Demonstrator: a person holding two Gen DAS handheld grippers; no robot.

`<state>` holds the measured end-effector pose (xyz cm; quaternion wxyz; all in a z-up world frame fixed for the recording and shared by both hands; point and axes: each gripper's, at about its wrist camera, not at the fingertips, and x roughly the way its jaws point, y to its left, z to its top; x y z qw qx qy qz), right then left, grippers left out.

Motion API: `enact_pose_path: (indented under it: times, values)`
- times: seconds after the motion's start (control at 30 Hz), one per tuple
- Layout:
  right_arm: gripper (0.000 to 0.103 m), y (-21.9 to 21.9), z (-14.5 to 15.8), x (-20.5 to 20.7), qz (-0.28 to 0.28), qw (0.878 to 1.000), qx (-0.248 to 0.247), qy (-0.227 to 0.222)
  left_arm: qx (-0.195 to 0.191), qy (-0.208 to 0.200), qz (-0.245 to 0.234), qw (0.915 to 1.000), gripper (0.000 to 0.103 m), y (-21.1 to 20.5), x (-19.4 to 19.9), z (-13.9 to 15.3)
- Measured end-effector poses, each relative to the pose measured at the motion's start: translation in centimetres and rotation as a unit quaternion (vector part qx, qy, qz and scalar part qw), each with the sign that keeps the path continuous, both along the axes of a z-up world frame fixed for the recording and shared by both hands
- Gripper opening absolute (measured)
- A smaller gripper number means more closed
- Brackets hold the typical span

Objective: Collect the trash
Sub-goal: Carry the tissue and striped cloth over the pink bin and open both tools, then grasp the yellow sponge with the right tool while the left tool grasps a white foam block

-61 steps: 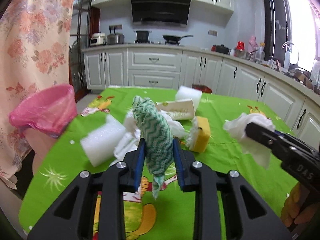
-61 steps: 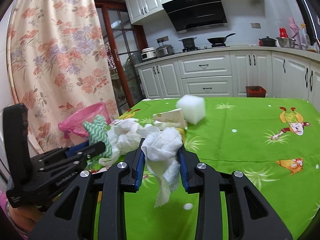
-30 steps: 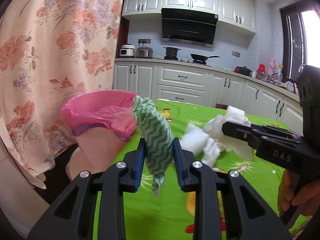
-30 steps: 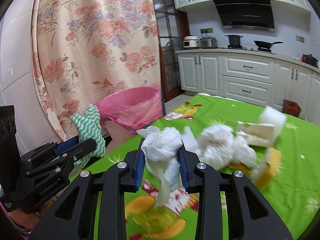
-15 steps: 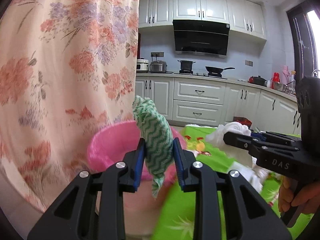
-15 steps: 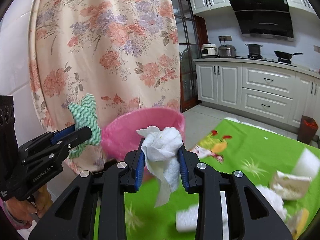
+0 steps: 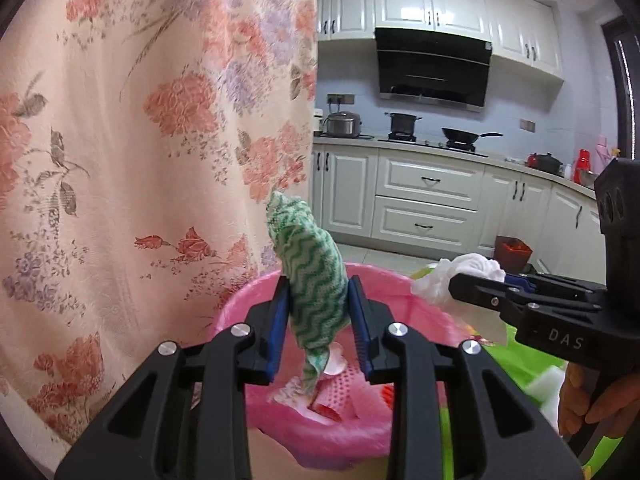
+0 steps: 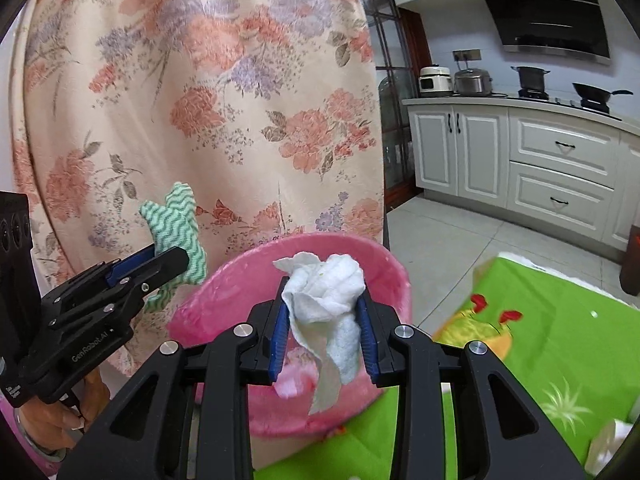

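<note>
My left gripper (image 7: pixel 318 320) is shut on a green-and-white zigzag cloth (image 7: pixel 312 280) and holds it over the open pink-lined trash bin (image 7: pixel 248 308). The cloth also shows in the right wrist view (image 8: pixel 176 232). My right gripper (image 8: pixel 322 328) is shut on a crumpled white paper towel (image 8: pixel 324 292) just above the same bin (image 8: pixel 224 296). The towel shows in the left wrist view (image 7: pixel 460 276) at the bin's right rim. Some scraps lie inside the bin.
A floral curtain (image 7: pixel 140 140) hangs close behind the bin on the left. The table with the green cloth (image 8: pixel 560 340) lies to the right, with white trash (image 8: pixel 612 444) on it. Kitchen cabinets (image 7: pixel 424 204) stand at the back.
Both grippers have swung left from the table to the pink bin, each keeping its load. The bin now sits directly under the fingers and its inside shows.
</note>
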<state>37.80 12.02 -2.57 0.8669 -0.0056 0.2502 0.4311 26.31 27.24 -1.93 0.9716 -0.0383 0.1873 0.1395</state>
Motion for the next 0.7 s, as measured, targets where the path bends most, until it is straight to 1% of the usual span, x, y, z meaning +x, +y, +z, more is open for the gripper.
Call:
enact_pose_path:
  times: [0.13, 0.17, 0.23, 0.27, 0.3, 0.37, 0.43, 0.5, 0.53, 0.6, 0.7]
  values:
    - [0.035, 1.9, -0.2, 1.3, 0.006, 1.000, -0.011, -0.006, -0.012, 0.008, 0.010, 0.9998, 0.031, 1.9, 1.2, -0.9]
    - [0.036, 2.3, -0.2, 1.7, 0.008, 1.000, -0.012, -0.006, -0.014, 0.010, 0.011, 0.9998, 0.033, 2.1, 1.3, -1.1]
    - [0.043, 2.6, -0.3, 2.4, 0.009, 1.000, -0.009, 0.001, -0.015, 0.014, 0.016, 0.9997, 0.042, 2.8, 1.7, -1.5]
    - [0.054, 2.6, -0.3, 2.7, 0.007, 1.000, -0.007, 0.002, -0.016, 0.015, 0.017, 0.9996, 0.050, 3.1, 1.7, -1.6]
    - [0.064, 2.6, -0.3, 3.1, 0.006, 1.000, -0.005, 0.003, -0.018, 0.014, 0.019, 0.9996, 0.055, 3.3, 1.6, -1.7]
    - [0.064, 2.4, 0.0, 3.4, 0.007, 1.000, 0.007, 0.005, -0.023, 0.014, 0.027, 0.9993, 0.056, 3.9, 1.4, -2.0]
    - [0.064, 2.1, 0.3, 3.4, 0.001, 1.000, 0.007, -0.004, -0.026, 0.015, 0.034, 0.9990, 0.058, 4.1, 0.9, -2.0]
    - [0.064, 1.7, 0.7, 3.0, -0.001, 1.000, 0.009, -0.010, -0.027, 0.009, 0.046, 0.9985, 0.067, 3.9, -0.2, -1.9]
    - [0.064, 1.3, 1.0, 2.7, -0.002, 1.000, 0.011, -0.014, -0.027, 0.007, 0.051, 0.9983, 0.069, 3.8, -0.6, -1.8]
    - [0.064, 0.5, 1.6, 1.7, -0.005, 1.000, 0.014, -0.020, -0.021, 0.002, 0.067, 0.9975, 0.085, 3.1, -2.0, -1.6]
    - [0.064, -0.9, 2.2, 0.2, -0.009, 0.999, 0.019, -0.025, -0.026, -0.008, 0.077, 0.9967, 0.098, 1.8, -3.9, -1.3]
